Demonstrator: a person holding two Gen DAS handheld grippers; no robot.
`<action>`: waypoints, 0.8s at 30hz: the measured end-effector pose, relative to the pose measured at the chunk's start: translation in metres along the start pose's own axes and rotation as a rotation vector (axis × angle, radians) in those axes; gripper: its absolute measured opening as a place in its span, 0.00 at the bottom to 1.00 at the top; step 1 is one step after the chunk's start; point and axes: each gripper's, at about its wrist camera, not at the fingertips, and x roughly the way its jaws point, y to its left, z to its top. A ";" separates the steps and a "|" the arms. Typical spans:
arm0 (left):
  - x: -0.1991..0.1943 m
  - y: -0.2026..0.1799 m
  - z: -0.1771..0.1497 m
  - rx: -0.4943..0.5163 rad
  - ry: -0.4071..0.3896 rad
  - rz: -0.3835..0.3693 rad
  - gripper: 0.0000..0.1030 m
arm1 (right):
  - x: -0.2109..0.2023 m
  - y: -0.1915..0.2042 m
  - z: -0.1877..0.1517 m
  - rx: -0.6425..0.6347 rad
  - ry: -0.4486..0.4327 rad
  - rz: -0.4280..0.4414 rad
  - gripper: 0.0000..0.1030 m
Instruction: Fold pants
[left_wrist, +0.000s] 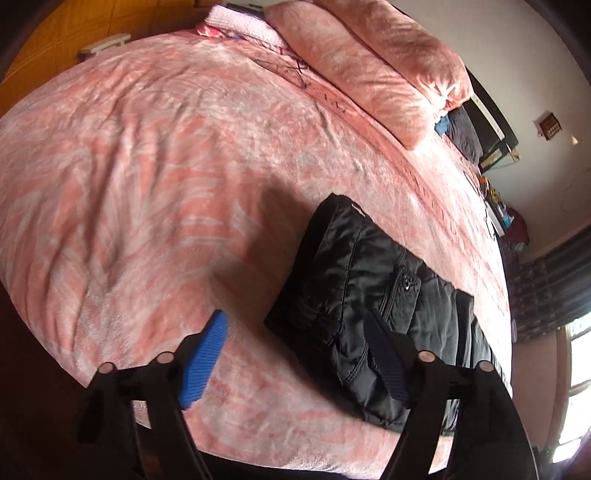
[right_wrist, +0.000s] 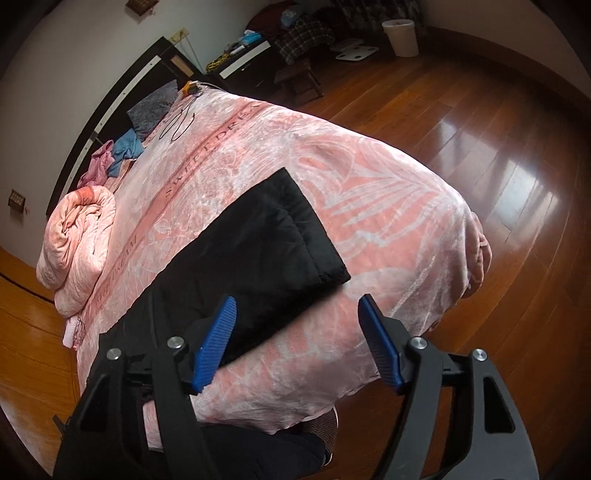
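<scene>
Bed (left_wrist: 147, 166), pink blanket: the black padded pants (left_wrist: 369, 295) lie flat along its near edge, legs stacked. They look soft, puffy, light and slick, so I judge the hem corners and waistband the best holds. My left gripper (left_wrist: 295, 354) and right gripper (right_wrist: 295, 343) hover spread apart, empty.
</scene>
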 end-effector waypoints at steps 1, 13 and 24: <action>0.003 -0.001 0.000 -0.015 0.014 -0.023 0.77 | 0.000 -0.009 -0.002 0.047 0.008 0.023 0.67; 0.066 -0.018 -0.020 -0.008 0.168 0.078 0.40 | 0.044 -0.032 -0.021 0.329 0.033 0.229 0.66; 0.066 -0.033 -0.013 -0.001 0.152 0.222 0.20 | 0.080 0.001 0.012 0.265 0.047 0.170 0.08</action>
